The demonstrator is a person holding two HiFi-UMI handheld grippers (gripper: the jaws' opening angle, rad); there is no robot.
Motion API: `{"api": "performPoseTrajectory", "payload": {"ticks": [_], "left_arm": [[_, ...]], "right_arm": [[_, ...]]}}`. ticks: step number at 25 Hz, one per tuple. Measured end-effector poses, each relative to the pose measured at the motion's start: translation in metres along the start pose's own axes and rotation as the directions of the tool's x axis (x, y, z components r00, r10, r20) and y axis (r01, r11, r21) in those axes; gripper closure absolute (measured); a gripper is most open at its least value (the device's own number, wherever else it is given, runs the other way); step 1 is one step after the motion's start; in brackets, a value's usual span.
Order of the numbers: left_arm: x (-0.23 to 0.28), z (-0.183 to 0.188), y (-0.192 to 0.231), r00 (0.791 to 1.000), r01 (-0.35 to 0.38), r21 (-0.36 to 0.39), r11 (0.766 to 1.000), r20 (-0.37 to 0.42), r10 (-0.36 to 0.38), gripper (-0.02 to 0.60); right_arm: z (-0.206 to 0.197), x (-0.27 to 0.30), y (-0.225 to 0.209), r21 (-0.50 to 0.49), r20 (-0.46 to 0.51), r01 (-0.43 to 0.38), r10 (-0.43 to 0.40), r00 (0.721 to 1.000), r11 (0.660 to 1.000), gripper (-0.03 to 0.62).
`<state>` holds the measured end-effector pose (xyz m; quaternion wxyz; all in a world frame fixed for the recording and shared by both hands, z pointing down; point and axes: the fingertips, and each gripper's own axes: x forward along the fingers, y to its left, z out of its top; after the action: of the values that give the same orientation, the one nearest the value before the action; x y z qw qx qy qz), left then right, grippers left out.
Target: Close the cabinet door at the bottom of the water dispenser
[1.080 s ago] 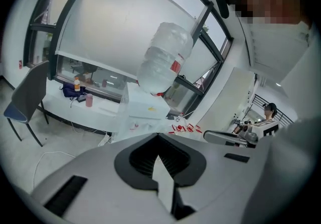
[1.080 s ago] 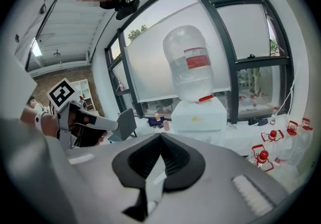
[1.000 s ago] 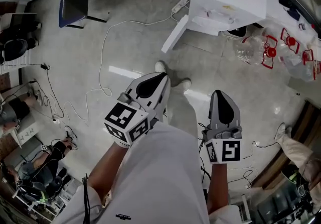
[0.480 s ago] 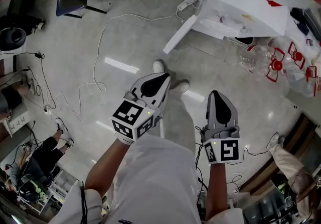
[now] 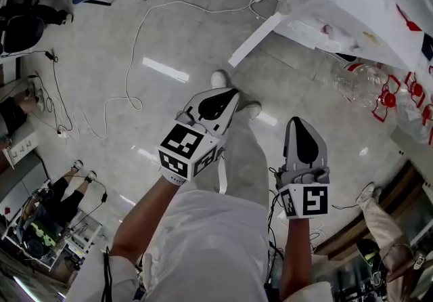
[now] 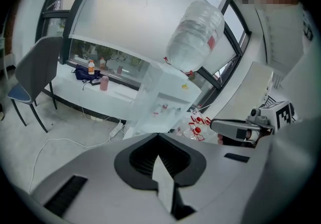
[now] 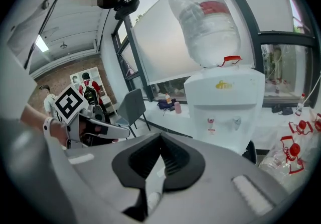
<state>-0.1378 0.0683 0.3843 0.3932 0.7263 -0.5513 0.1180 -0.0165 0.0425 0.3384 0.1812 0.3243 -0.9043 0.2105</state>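
The left gripper and right gripper were both pinched closed on nothing, held at the waist. Well ahead across the floor, the cabinet door stood swung out from the water dispenser. Best, I judged, to step in and push near its free edge.

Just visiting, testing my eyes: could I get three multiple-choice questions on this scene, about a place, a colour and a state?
1. Where is the big water bottle? A on a desk; B upturned on top of the dispenser; C in a box.
2. What colour is the dispenser's body? A white; B blue; C black.
3. Left gripper and right gripper jaws? A wide apart; B clamped on a cup; C together, empty.
Answers: B, the right gripper view shows it there; A, its front is white; C, both gripper views show tips meeting on nothing.
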Motion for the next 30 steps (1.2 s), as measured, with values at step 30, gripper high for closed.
{"api": "performPoseTrajectory", "payload": {"ticks": [30], "left_arm": [[0.102, -0.086, 0.127, 0.987, 0.016, -0.008, 1.0, -0.162, -0.017, 0.55]], "right_arm": [[-0.101, 0.121, -0.009, 0.039, -0.099, 0.005, -0.001, 0.995, 0.999, 0.585]]}}
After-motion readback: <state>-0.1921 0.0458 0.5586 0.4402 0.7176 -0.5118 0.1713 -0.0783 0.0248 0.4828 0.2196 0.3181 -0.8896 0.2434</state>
